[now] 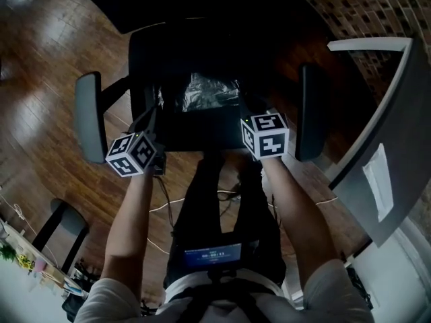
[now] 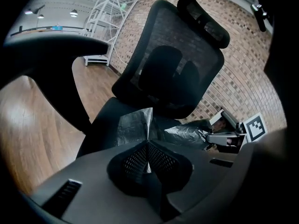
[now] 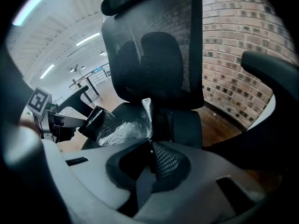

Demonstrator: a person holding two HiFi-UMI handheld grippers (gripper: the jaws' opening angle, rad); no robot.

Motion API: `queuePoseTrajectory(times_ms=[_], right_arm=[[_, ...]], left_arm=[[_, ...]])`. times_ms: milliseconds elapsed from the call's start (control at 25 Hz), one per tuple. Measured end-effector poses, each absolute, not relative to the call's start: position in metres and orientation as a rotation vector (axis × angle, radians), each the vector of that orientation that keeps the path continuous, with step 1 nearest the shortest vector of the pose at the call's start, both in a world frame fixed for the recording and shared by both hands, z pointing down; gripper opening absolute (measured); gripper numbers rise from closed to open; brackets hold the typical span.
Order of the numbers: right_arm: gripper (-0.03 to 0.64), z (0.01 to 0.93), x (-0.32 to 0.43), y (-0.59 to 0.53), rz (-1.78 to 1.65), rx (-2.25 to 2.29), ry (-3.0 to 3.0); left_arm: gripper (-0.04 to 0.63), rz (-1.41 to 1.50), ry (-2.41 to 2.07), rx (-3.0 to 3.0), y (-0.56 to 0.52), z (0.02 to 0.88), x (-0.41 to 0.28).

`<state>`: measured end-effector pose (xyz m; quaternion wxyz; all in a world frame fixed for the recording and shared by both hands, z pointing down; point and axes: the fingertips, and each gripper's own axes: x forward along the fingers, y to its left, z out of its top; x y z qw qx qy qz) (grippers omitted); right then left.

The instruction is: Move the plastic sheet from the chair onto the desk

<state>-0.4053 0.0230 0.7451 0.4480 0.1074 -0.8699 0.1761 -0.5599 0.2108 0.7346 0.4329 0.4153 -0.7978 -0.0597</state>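
A crinkled, dark, glossy plastic sheet [image 1: 207, 91] hangs just above the seat of a black office chair [image 1: 168, 59]. My left gripper [image 1: 155, 113] is shut on the sheet's left edge. In the left gripper view the sheet [image 2: 134, 126] rises in a pinched fold out of the closed jaws [image 2: 148, 141]. My right gripper [image 1: 246, 106] is shut on the right edge, and the sheet [image 3: 122, 125] stretches from its jaws [image 3: 150, 143] towards the other gripper [image 3: 63, 122]. The grey desk [image 1: 394, 99] stands at the right of the chair.
The chair's two armrests [image 1: 89, 116] [image 1: 311, 110] flank the grippers, and its mesh backrest [image 2: 177, 55] stands behind the sheet. A white paper [image 1: 378, 180] lies on the desk. Wooden floor, cables [image 1: 229, 195] and a brick wall [image 1: 363, 12] surround the chair.
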Motion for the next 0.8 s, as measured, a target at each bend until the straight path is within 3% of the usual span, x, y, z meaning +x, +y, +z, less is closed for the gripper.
queuePoseTrajectory(times_ms=[800], right_arm=[[0.005, 0.597, -0.417, 0.034, 0.402, 0.252, -2.270]], left_arm=[[0.002, -0.252, -2.090, 1.104, 0.202, 0.574, -0.575]])
